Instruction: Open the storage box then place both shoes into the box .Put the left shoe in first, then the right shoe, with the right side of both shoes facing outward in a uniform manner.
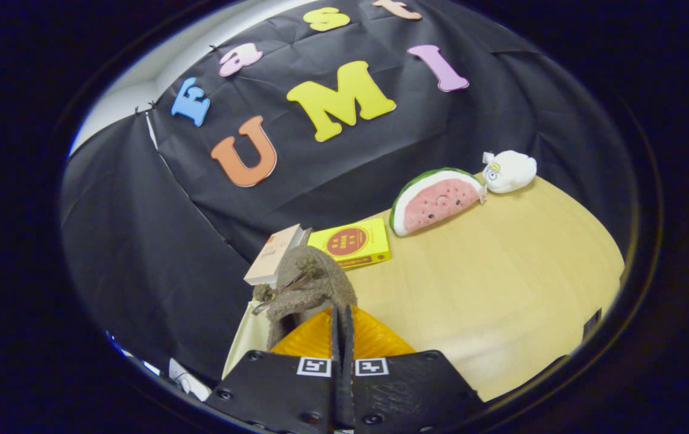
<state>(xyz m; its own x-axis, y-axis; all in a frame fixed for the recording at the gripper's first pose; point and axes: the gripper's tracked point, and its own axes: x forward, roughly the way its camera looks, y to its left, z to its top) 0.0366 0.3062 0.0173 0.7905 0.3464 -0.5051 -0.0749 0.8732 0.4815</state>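
The gripper (342, 325) is pinching a shoe (311, 283) by its upper edge (fingers nearly touching), keeping it hanging upright for boxing.

Print on the yellow box (352, 243) seems unreadable

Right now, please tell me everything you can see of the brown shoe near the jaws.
The brown shoe looks like a fuzzy, suede-like or fleece slipper-boot in grey-brown, with a darker trim or lace at its opening. It is lifted and tilted, rising just ahead of the gripper, whose jaws are closed together with an edge of it apparently pinched between them. Behind it stand a leaning book and a yellow box; whether they touch it I cannot tell. Its sole is hidden.
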